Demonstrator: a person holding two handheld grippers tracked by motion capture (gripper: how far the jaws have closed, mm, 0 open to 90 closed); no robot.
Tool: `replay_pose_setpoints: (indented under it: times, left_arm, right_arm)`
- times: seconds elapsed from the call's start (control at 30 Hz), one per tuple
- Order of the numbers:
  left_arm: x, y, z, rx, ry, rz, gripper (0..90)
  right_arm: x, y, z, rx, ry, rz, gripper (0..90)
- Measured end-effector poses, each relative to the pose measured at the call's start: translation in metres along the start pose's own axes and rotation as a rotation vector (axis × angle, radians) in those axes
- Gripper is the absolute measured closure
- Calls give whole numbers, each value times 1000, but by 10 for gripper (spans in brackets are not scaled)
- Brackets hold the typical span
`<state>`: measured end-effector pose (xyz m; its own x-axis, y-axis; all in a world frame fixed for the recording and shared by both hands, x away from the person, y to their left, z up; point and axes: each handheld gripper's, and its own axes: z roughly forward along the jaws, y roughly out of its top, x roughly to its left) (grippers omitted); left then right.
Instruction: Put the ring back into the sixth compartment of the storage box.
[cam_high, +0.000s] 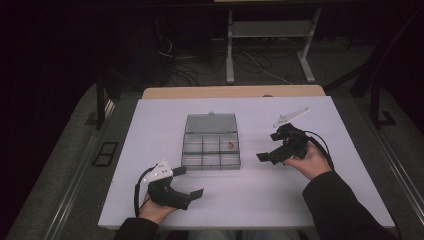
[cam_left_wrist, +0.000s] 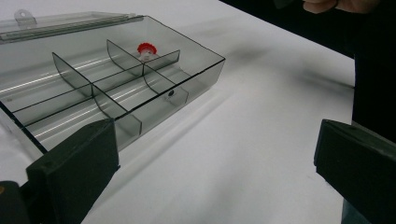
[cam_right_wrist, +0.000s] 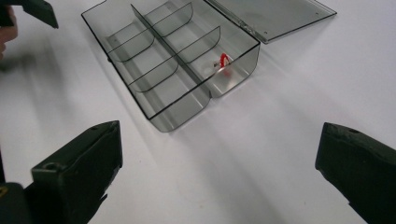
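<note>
Dark room all around, cables and a stand on the floor beyond, and a white desk (cam_high: 300, 195) lit in the middle of it. On that desk sits a smoky clear box (cam_high: 211, 148), lid (cam_high: 210, 123) thrown back flat on the far side, dividers cutting it into compartments. One small red piece (cam_high: 231, 145) lies in the upper right compartment as the high view has it; seen from the left gripper view it is a red-topped bit (cam_left_wrist: 145, 48) tucked in the far cell, and from the right gripper view it sits in the near corner cell (cam_right_wrist: 224, 61). Now the hands: the left gripper (cam_high: 191, 182) rests low on the near left of the desk, well apart from the box, its jaws wide apart with nothing between them. Over on the right, the right gripper (cam_high: 266, 146) hovers just off the box's right side, pointing toward it, jaws spread wide too, and bare white desk shows between them. Neither gripper touches the box or the red piece.
</note>
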<state>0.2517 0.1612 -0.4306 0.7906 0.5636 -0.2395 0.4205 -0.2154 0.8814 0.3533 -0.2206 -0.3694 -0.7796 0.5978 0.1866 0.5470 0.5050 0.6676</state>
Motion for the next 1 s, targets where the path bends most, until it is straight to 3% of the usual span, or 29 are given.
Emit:
replay_pose_setpoints:
  times: [0.33, 0.57, 1.0]
  left_arm:
    - [0, 0, 0, -1, 2, 0, 0]
    - [0, 0, 0, -1, 5, -2, 0]
    - [0, -1, -1, 1, 8, -1, 0]
  right_arm:
    - [4, -27, -14, -20, -19, 17, 7]
    - [3, -57, -25, -42, -36, 68, 6]
    - [6, -101, -31, -95, -70, 143, 6]
